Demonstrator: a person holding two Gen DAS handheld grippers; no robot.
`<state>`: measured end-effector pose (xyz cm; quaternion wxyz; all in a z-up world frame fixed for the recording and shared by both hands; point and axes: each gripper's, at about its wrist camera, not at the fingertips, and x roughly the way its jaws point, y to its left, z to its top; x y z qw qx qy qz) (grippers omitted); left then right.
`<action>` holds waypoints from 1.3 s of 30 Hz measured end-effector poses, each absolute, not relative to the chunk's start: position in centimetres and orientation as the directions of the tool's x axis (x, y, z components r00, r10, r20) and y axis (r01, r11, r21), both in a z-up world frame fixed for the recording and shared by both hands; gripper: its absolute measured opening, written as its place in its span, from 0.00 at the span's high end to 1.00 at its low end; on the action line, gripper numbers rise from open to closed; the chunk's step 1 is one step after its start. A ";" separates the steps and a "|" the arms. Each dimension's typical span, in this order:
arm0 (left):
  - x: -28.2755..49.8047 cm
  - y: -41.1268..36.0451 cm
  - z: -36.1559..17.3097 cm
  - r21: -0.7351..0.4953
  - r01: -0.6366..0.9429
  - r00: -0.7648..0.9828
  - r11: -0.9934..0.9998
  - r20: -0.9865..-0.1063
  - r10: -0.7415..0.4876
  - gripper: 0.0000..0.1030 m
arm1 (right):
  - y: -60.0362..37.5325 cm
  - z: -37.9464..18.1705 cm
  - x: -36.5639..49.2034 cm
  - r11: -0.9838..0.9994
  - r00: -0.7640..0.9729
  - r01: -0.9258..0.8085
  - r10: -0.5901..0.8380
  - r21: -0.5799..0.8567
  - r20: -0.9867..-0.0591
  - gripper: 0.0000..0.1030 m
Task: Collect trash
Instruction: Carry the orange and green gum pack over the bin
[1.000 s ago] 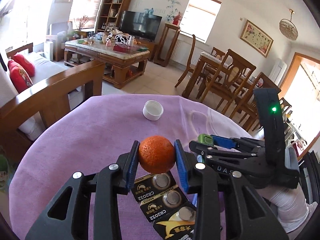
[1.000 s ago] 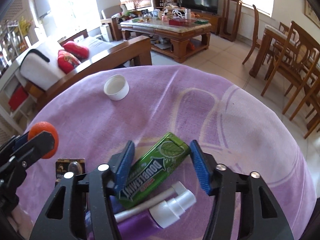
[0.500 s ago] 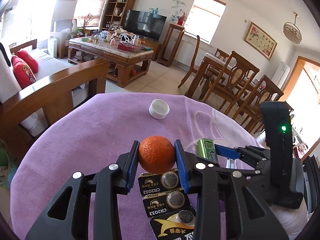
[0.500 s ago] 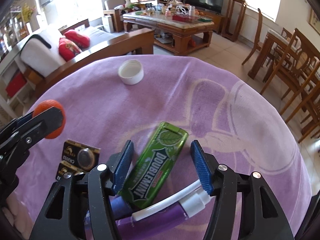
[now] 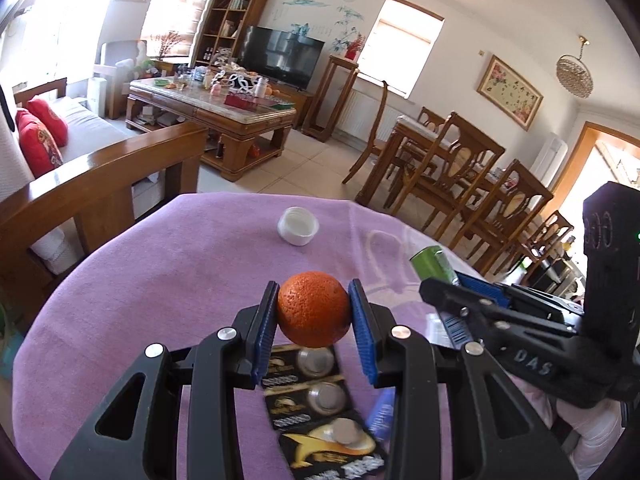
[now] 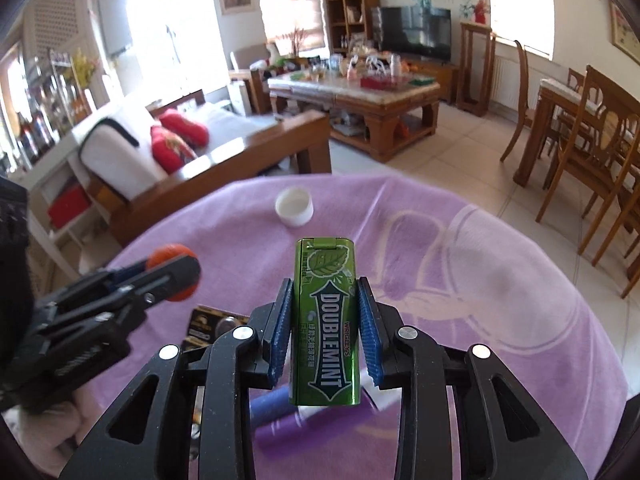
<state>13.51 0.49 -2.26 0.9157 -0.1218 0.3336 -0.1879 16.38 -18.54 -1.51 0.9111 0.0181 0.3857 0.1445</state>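
Note:
My left gripper (image 5: 313, 286) is shut on a small orange (image 5: 314, 310), held above a card of coin batteries (image 5: 316, 400). In the right wrist view the right gripper (image 6: 324, 280) has its jaws closing on a green Doublemint gum box (image 6: 325, 320). Both blue pads press its sides, and the box stands lengthwise, lifted off the purple cloth (image 6: 460, 280). The box's top (image 5: 432, 266) also shows in the left wrist view, sticking out past the right gripper. The orange (image 6: 172, 254) and the left gripper (image 6: 176, 270) appear at the left of the right wrist view.
A white bottle cap (image 5: 298, 226) sits open side up near the round table's far edge. A purple spray bottle (image 6: 304, 420) lies under the right gripper. Beyond the table stand a wooden sofa arm (image 5: 100, 176) and dining chairs (image 5: 460, 168).
The right gripper's jaws narrowed onto the gum box and raised it off the cloth, turning it straight between the pads. The left gripper kept its hold on the orange and barely moved.

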 end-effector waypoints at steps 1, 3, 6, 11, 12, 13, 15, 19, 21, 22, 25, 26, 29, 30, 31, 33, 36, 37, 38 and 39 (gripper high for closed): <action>13.0 0.1 -1.8 -0.349 0.275 0.709 0.896 -0.556 -0.435 0.66 | -19.2 -0.9 15.6 0.957 0.672 -0.246 0.285 0.157 -0.684 0.70; 11.9 -1.0 -0.9 -0.336 0.306 0.713 0.891 -0.540 -0.448 0.66 | -21.3 0.5 13.8 0.956 0.698 -0.232 0.292 0.180 -0.654 0.70; 10.5 -3.2 0.2 -0.338 0.359 0.693 0.870 -0.528 -0.491 0.66 | -24.9 2.2 11.1 0.955 0.734 -0.203 0.296 0.218 -0.611 0.70; 7.7 -8.3 1.7 -0.315 0.461 0.659 0.829 -0.504 -0.558 0.66 | -31.6 3.5 6.1 0.950 0.785 -0.152 0.283 0.272 -0.551 0.70; 7.1 -9.6 1.9 -0.314 0.485 0.647 0.816 -0.499 -0.576 0.66 | -32.9 3.6 5.0 0.950 0.795 -0.139 0.275 0.279 -0.541 0.70; 6.6 -10.8 2.1 -0.316 0.506 0.633 0.802 -0.496 -0.595 0.66 | -34.5 3.8 3.9 0.951 0.804 -0.123 0.264 0.285 -0.533 0.70; 5.5 -13.4 2.4 -0.311 0.548 0.606 0.777 -0.494 -0.624 0.66 | -37.6 4.1 1.7 0.953 0.824 -0.090 0.235 0.290 -0.515 0.70; 3.9 -18.2 2.8 -0.304 0.617 0.553 0.726 -0.490 -0.674 0.66 | -43.4 4.1 -2.2 0.952 0.856 -0.019 0.173 0.305 -0.487 0.70; 3.2 -20.7 2.7 -0.307 0.651 0.515 0.695 -0.493 -0.701 0.66 | -46.5 3.9 -4.2 0.951 0.869 0.023 0.133 0.307 -0.477 0.70; 2.9 -21.8 2.6 -0.306 0.664 0.499 0.682 -0.497 -0.710 0.66 | -47.9 3.8 -5.1 0.949 0.873 0.042 0.117 0.312 -0.473 0.70; 2.0 -25.6 2.1 -0.309 0.704 0.443 0.639 -0.513 -0.735 0.66 | -52.3 3.2 -7.8 0.939 0.882 0.103 0.067 0.329 -0.466 0.70; 1.7 -26.8 1.9 -0.308 0.716 0.425 0.626 -0.518 -0.742 0.66 | -53.7 2.9 -8.7 0.934 0.885 0.124 0.050 0.336 -0.463 0.70; 0.6 -30.6 1.2 -0.306 0.749 0.374 0.587 -0.536 -0.757 0.66 | -57.4 2.1 -11.3 0.922 0.889 0.179 -0.002 0.343 -0.459 0.70; 0.2 -31.7 1.0 -0.303 0.760 0.360 0.575 -0.541 -0.760 0.66 | -58.8 1.9 -12.2 0.917 0.888 0.201 -0.023 0.344 -0.459 0.70; -0.1 -32.6 0.8 -0.298 0.769 0.349 0.565 -0.544 -0.763 0.66 | -59.7 1.5 -12.9 0.913 0.887 0.216 -0.036 0.346 -0.461 0.70; -0.7 -34.9 0.3 -0.283 0.792 0.325 0.541 -0.555 -0.766 0.66 | -62.0 0.7 -14.2 0.902 0.883 0.244 -0.055 0.356 -0.465 0.70; -1.0 -37.8 -0.5 -0.272 0.812 0.294 0.517 -0.574 -0.764 0.66 | -64.3 -0.4 -15.7 0.888 0.876 0.280 -0.081 0.365 -0.475 0.70; -0.9 -38.7 -0.5 -0.268 0.816 0.290 0.513 -0.579 -0.762 0.66 | -64.7 -0.8 -16.1 0.884 0.874 0.290 -0.087 0.368 -0.478 0.70; -1.0 -39.6 -0.8 -0.257 0.821 0.287 0.509 -0.586 -0.758 0.66 | -65.0 -1.3 -16.4 0.880 0.872 0.296 -0.091 0.371 -0.481 0.70; -1.1 -40.2 -1.0 -0.249 0.825 0.285 0.506 -0.590 -0.755 0.66 | -65.5 -1.7 -16.7 0.876 0.870 0.301 -0.090 0.377 -0.485 0.70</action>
